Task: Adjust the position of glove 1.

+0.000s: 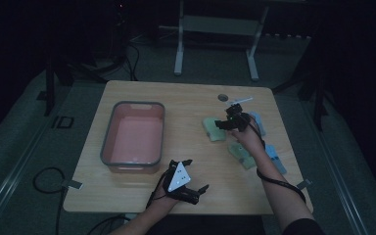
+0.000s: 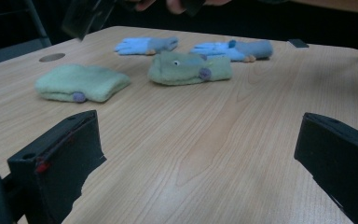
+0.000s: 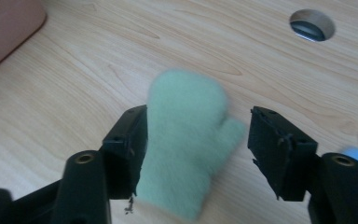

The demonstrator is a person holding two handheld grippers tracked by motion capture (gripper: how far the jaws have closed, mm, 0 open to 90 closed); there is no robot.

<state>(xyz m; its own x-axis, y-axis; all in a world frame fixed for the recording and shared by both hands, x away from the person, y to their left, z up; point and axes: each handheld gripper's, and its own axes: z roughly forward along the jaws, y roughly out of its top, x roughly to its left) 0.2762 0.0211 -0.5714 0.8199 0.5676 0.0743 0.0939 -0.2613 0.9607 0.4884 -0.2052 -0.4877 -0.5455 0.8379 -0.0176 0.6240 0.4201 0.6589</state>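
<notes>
A: From the high view, I see the pink bin (image 1: 133, 133) holding nothing; all four mittens lie on the counter (image 1: 196, 103). My right gripper (image 1: 229, 121) is at the green mitten (image 1: 213, 128), about two o'clock from the bin.

B: Left gripper view?

A: My left gripper (image 2: 200, 154) has its fingers wide apart over bare wood.

B: Right gripper view?

A: Fingers (image 3: 129, 140) straddle the mitten (image 3: 186, 140), not pinching.
</notes>
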